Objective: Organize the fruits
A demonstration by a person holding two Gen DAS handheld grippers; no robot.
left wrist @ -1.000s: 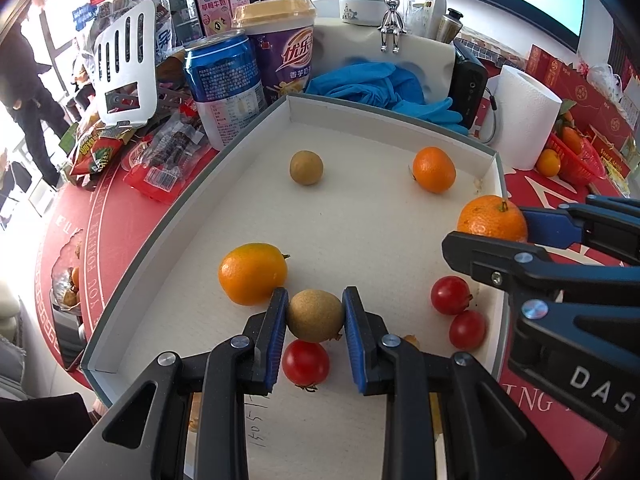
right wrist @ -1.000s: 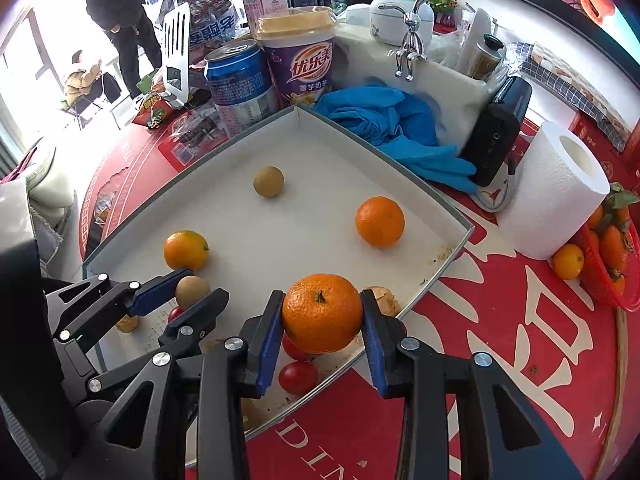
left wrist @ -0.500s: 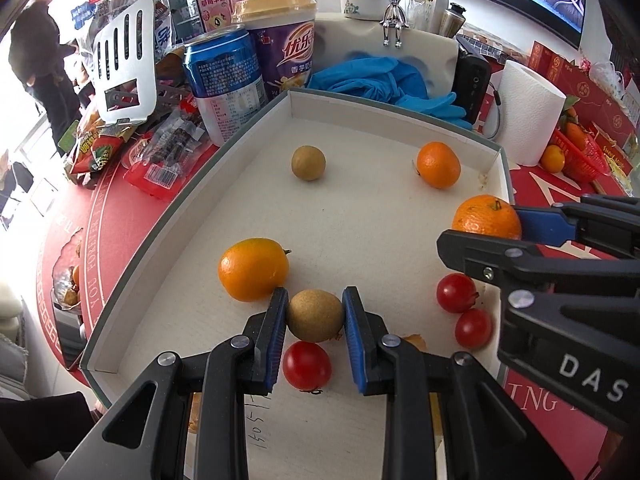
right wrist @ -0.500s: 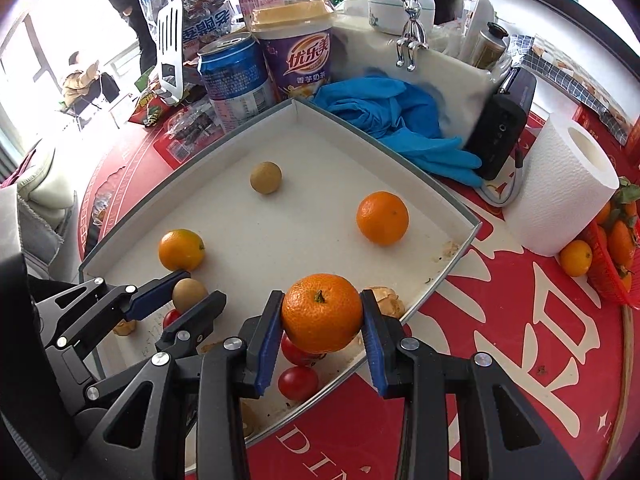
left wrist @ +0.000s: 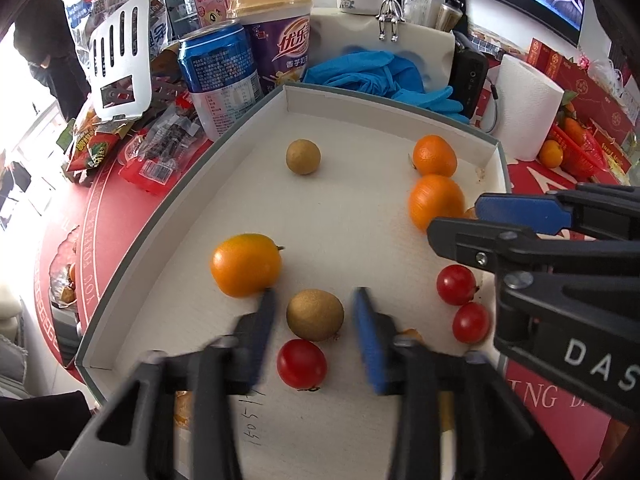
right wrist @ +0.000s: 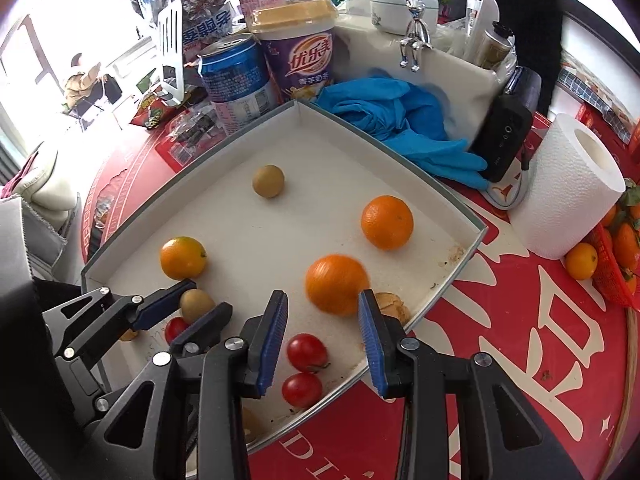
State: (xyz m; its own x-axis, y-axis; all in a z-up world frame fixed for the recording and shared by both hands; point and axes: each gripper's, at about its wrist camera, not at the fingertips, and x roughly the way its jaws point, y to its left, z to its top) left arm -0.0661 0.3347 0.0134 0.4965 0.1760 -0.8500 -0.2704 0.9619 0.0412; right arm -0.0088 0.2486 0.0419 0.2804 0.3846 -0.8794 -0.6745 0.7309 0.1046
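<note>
A grey-walled white tray [left wrist: 160, 216] holds the fruit. My left gripper [left wrist: 315, 300] has its jaws opening, blurred, on either side of a brown round fruit [left wrist: 315, 315] that rests on the tray floor untouched; a cherry tomato [left wrist: 302, 363] lies just below it and a small orange [left wrist: 245, 264] to its left. My right gripper [right wrist: 322, 296] stands open. A blurred large orange [right wrist: 337, 284] sits on the tray just past its fingertips, near a second orange [right wrist: 387, 222]. Two cherry tomatoes [right wrist: 307, 352] lie under the right jaws. Another brown fruit [right wrist: 268, 181] sits at the back.
Behind the tray stand a blue can [left wrist: 218, 80], a purple cup [left wrist: 280, 36] and blue gloves [right wrist: 392, 116]. A paper towel roll [right wrist: 568, 188] and a red basket [right wrist: 616, 276] of small oranges are on the right. A person [right wrist: 84, 80] sits far left.
My left jaws have opened off the brown fruit, which stays put. The large orange has left my right jaws and moved forward onto the tray near the other orange.
</note>
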